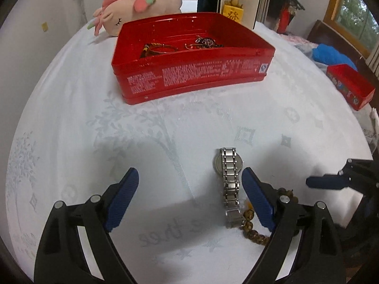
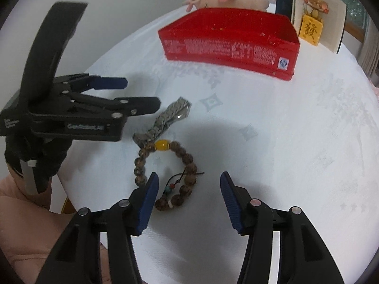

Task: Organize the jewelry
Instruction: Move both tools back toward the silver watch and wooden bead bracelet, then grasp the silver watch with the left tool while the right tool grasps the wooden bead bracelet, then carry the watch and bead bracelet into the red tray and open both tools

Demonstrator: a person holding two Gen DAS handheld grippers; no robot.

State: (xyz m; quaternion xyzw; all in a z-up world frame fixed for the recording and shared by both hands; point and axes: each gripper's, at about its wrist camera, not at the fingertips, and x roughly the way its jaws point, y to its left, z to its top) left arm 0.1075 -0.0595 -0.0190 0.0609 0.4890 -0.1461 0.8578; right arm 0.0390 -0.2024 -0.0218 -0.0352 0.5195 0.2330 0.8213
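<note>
Both claws empty — left claw (image 1: 190,182) wide beside silver metal-link watch (image 1: 231,184), right claw (image 2: 187,184) half-spread over brown wooden bead bracelet (image 2: 165,165) on white surface (image 1: 272,123). Straddle beads, then close — red tin box (image 1: 189,75) waits beyond.

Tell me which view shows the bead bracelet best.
The right wrist view: the whole loop of the bead bracelet shows, yellow bead included. The left wrist view catches only a few beads beside the watch, behind a finger.
</note>
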